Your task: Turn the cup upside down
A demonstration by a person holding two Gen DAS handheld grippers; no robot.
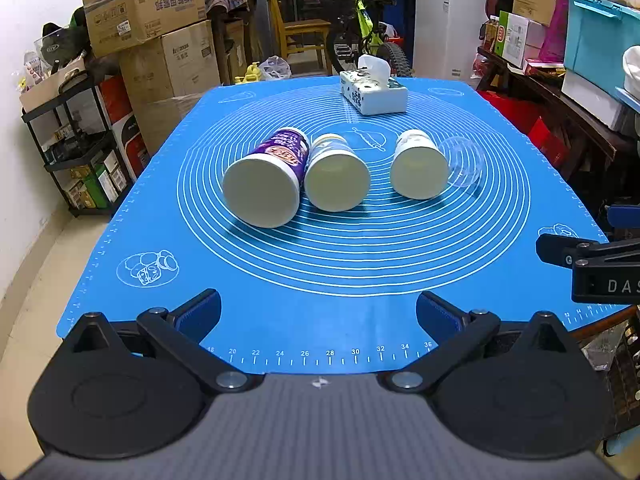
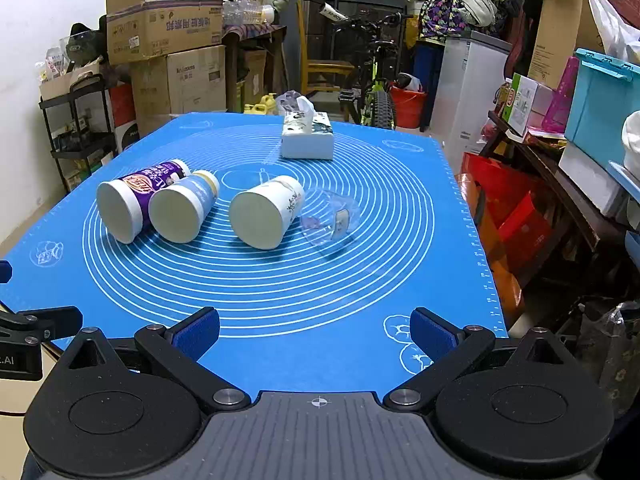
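Left wrist view: four cups lie tipped over on the blue mat [image 1: 320, 272].
Purple cup [image 1: 266, 176], pale cup [image 1: 336, 174] and white cup [image 1: 418, 164] lie nearer than the tissue box [image 1: 374, 94], clear cup [image 1: 464, 160] beside them; left gripper [image 1: 318, 314] and right gripper [image 2: 316, 334] both gape, holding nothing.

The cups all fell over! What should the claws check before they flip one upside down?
1. Left claw open, nothing in it: ok.
2. Right claw open, nothing in it: ok.
3. Cups standing: not ok. Purple cup, middle cup, white cup and clear cup all lie sideways on the blue mat.
4. Room to grab: purple and middle cups are touching, not ok; the white cup's left side is free, ok.
5. Tissue box out of the way: ok.
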